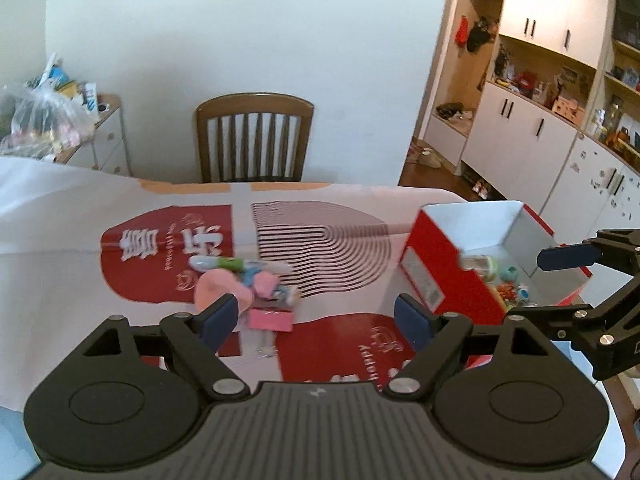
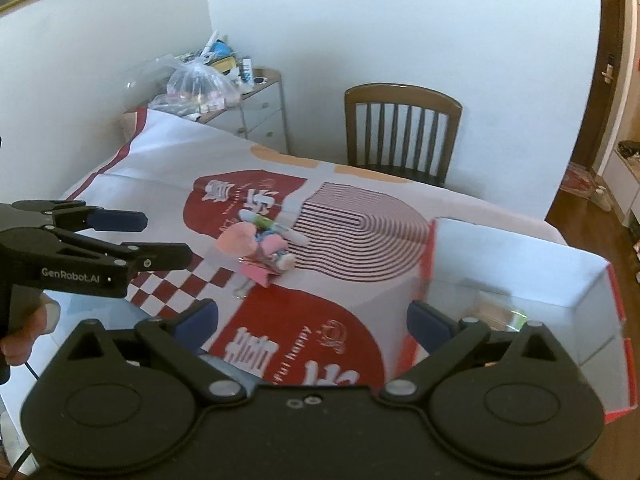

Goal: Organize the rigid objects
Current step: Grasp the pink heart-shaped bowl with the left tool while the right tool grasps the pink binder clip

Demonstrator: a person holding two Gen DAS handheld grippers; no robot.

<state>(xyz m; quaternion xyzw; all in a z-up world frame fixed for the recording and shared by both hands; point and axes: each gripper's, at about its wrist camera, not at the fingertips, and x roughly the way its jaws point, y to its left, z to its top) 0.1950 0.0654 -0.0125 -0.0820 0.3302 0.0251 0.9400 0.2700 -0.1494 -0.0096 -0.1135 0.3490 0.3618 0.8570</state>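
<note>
**Both grippers empty above a half-sorted pile**

The left gripper (image 1: 316, 318) hangs over the bench (image 1: 60, 280) with its fingers (image 1: 218, 318) spread wide and nothing between them. The right gripper (image 2: 314, 326) is just as wide open and just as empty. The remaining pile of small objects (image 1: 248, 284), pink pieces, a pen-like stick and a pink card, lies mid-bench, just left of the red box (image 1: 424, 276) that stands at the right.

Risks, as I judge them: the pile is tangled, so closing on one piece may drag or scatter its neighbours, and a thin card may slip from the pads. The two grippers work close together near the box and could collide, or nudge the box's near wall.

The left wrist view looks into the box and shows small toys already lying inside; the right wrist view shows little there but pale walls. Only the right wrist view shows the hand (image 2: 24, 336) holding the left gripper.
</note>
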